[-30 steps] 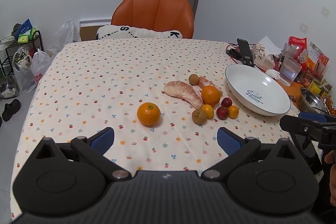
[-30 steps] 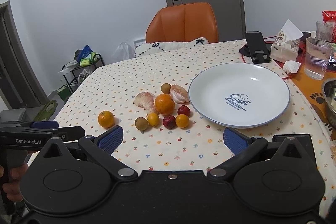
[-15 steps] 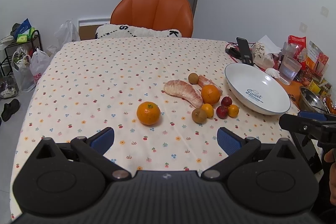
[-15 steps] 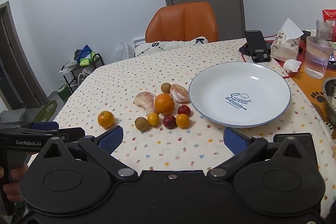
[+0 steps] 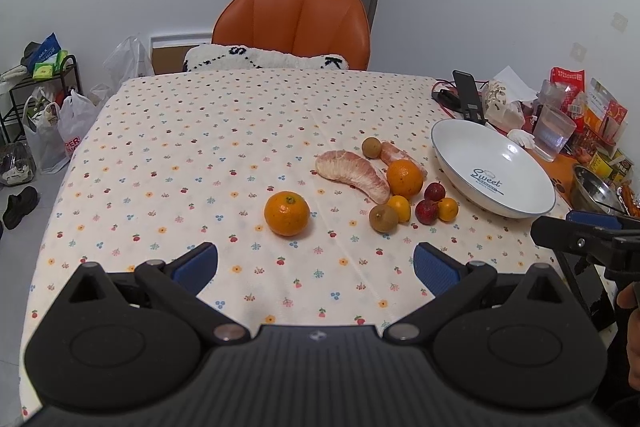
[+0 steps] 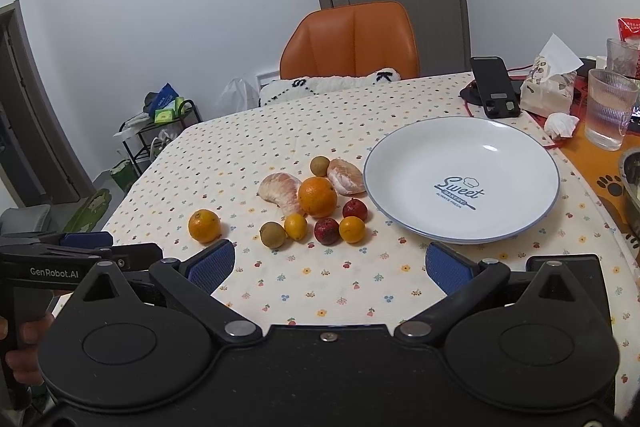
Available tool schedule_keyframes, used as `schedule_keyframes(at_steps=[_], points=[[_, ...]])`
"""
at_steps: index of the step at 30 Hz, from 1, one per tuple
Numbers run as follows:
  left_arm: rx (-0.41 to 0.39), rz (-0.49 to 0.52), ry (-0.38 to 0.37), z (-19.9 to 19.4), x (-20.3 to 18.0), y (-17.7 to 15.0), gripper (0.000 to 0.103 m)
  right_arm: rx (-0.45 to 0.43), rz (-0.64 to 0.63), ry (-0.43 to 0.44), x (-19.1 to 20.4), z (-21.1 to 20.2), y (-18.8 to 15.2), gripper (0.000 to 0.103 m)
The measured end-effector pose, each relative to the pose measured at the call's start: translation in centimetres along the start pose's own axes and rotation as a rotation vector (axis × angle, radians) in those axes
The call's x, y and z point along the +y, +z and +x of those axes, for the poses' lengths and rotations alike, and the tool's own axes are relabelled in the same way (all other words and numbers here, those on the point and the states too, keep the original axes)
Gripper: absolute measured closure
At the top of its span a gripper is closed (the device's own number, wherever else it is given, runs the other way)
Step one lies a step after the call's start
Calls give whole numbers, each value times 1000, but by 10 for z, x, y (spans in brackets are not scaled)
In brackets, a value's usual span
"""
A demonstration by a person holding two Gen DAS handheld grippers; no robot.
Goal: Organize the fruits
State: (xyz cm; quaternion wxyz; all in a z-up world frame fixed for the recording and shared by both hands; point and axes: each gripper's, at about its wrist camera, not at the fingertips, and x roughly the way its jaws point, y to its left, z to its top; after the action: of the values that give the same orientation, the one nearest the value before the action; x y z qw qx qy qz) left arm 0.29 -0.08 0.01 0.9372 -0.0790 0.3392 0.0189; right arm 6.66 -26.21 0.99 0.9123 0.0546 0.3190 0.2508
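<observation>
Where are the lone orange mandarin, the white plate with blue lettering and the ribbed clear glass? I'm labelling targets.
lone orange mandarin (image 5: 287, 213), left wrist view, middle of its peel.
white plate with blue lettering (image 6: 460, 151), right wrist view, bare inner surface.
ribbed clear glass (image 6: 609, 109), right wrist view, side wall.

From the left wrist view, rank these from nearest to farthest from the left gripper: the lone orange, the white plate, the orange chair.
Measured from the left gripper, jaws open:
1. Lone orange, just ahead on the cloth, slightly left of centre.
2. White plate, farther off to the right, beyond the fruit cluster.
3. Orange chair, behind the table's far edge.
</observation>
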Motion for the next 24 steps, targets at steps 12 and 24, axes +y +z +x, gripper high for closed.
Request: schedule_keyframes(at_steps=[12, 24], points=[[8, 5, 7, 8, 1, 3, 0, 6, -2, 3, -3, 6, 2, 0], [12, 1, -12, 26, 2, 7, 0, 47, 8, -5, -12, 28, 2, 0]])
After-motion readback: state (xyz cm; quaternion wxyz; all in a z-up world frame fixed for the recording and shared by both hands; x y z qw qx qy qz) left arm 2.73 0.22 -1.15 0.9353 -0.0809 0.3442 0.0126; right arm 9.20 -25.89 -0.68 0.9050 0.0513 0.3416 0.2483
